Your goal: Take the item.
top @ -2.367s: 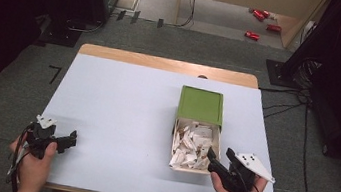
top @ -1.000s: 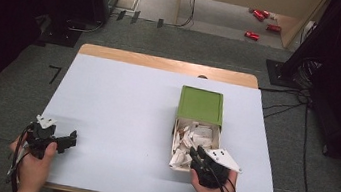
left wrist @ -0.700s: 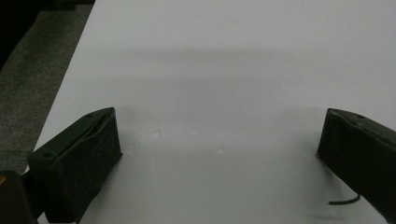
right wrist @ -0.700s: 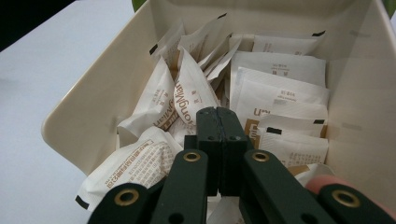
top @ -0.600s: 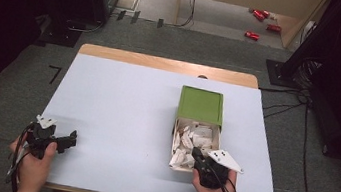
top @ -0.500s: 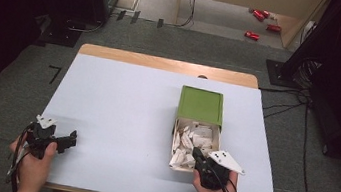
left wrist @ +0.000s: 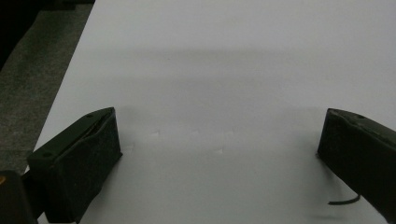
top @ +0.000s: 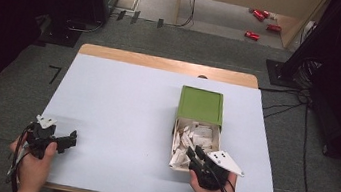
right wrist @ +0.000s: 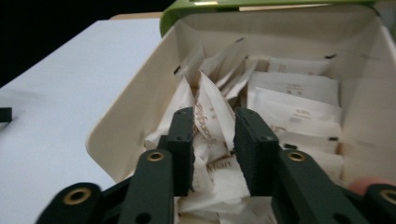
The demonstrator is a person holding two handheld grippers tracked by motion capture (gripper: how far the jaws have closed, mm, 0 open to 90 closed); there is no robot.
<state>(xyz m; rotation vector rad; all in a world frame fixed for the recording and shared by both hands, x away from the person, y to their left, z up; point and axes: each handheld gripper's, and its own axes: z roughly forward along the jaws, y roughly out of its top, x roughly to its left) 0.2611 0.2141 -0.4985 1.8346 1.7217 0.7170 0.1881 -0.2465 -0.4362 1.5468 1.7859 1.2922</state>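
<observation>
The right claw, its jaws having just been opening, straddled a white paper sachet in the cream box near the surface's near right corner, probably to regrip it, while the left claw rested released at the near left corner.

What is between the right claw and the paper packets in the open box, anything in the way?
Nothing visible blocks it. The right claw is already inside the open box, its jaws either side of an upright white packet with other packets crowded around. The green lid is slid back.
</observation>
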